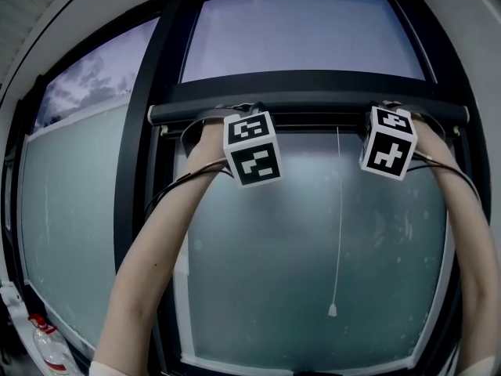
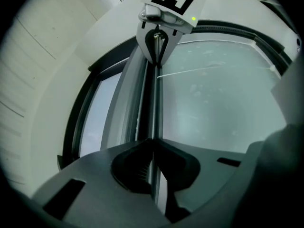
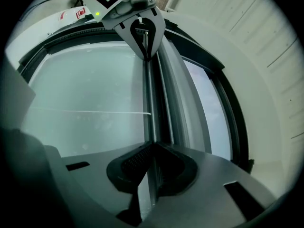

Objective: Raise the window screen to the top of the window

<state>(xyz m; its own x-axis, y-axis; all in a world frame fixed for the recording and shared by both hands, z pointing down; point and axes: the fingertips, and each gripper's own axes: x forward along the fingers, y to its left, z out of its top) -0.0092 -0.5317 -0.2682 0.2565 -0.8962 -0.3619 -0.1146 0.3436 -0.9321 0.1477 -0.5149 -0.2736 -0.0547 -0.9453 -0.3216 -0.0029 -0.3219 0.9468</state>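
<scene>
The window screen's dark rail point(image 1: 313, 111) lies level across the window, just under the frame's black cross member point(image 1: 305, 83). My left gripper point(image 1: 235, 116) is shut on the rail near its left end, and my right gripper point(image 1: 395, 110) is shut on it near its right end. In the left gripper view the jaws of the left gripper point(image 2: 153, 142) pinch the rail point(image 2: 155, 103), with the right gripper point(image 2: 159, 37) farther along. The right gripper view mirrors this: the right gripper point(image 3: 152, 146) is clamped on the rail point(image 3: 148, 103), and the left gripper point(image 3: 142, 32) is beyond.
A white pull cord point(image 1: 338, 210) hangs from the rail over frosted glass point(image 1: 313, 257), ending in a small knob point(image 1: 333, 310). A black upright mullion point(image 1: 145, 171) stands at left. Sky shows through the upper pane point(image 1: 297, 37). A bottle point(image 1: 43, 343) stands at the lower left.
</scene>
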